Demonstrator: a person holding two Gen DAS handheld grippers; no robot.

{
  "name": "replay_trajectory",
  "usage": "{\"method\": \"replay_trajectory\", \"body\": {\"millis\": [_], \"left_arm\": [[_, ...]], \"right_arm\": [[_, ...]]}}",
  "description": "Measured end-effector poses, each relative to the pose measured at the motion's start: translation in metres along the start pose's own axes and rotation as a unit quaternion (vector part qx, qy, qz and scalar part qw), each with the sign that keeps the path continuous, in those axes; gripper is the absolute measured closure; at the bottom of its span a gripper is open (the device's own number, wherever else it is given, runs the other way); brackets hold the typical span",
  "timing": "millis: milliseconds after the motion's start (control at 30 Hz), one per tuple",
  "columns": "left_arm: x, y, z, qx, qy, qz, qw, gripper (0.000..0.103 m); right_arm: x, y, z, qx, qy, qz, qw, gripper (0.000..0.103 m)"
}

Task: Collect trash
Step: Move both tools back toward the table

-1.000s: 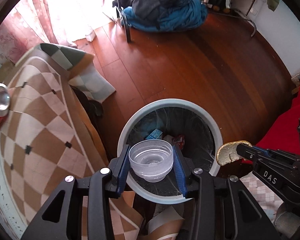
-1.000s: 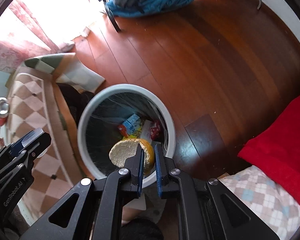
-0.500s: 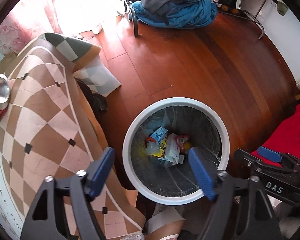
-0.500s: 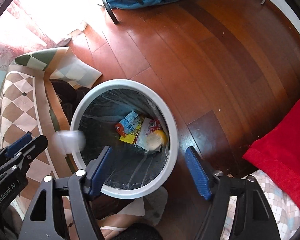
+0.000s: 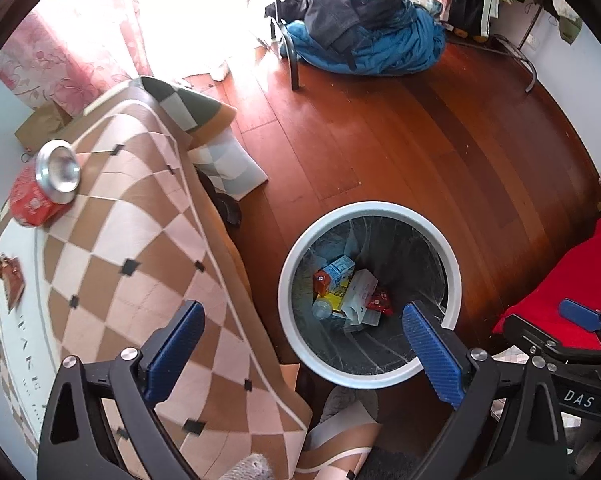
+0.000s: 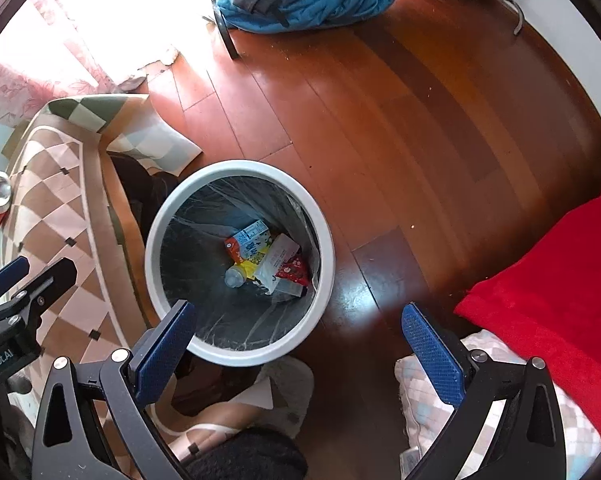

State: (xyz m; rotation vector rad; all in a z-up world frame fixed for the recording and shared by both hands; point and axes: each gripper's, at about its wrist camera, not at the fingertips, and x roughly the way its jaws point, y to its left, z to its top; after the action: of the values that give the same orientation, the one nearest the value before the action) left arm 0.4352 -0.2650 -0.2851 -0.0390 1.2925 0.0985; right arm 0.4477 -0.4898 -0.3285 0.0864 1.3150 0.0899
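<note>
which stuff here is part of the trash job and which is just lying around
Part of the job:
- trash bin, with a drink carton and other litter inside
- red soda can on the table
- brown wrapper scrap on the table
- left gripper and right gripper, both open and empty

Just lying about:
- checkered tablecloth
- blue bedding pile
- red blanket

A lived-in home: polished wooden floor point(image 6: 400, 120), pink curtains point(image 5: 80, 40), heaped clothes point(image 5: 360, 36), a red blanket point(image 6: 552, 292), and a checked cloth-covered tabletop point(image 5: 120, 248).
</note>
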Motion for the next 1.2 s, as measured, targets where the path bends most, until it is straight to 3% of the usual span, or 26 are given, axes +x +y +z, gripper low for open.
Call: {"method": "replay_trajectory", "body": {"millis": [633, 900, 1033, 1200], "left_arm": [[-0.128, 0.028, -0.031, -0.019, -0.086, -0.017, 0.996, 0.002], [-0.179, 0.071, -0.04, -0.061, -0.12, -0.014, 0.9908, 0.002], [-0.189, 0.124, -0.04, -0.113, -0.139, 0.013, 0.9837, 0.002], [-0.154, 0.215, -0.048, -0.198, -0.11, 0.073, 0.9713, 0.002]], "right_arm": [[-0.144, 0.035, -0.047, -0.015, -0.088, 0.014, 0.996, 0.0], [-0.207, 0.06, -0.061, -0.013, -0.128, 0.043, 0.991, 0.0], [-0.222, 0.107, -0.05, -0.062, -0.128, 0.071, 0.987, 0.0], [-0.199, 0.223, -0.015, -0.211, -0.102, 0.053, 0.971, 0.0]]}}
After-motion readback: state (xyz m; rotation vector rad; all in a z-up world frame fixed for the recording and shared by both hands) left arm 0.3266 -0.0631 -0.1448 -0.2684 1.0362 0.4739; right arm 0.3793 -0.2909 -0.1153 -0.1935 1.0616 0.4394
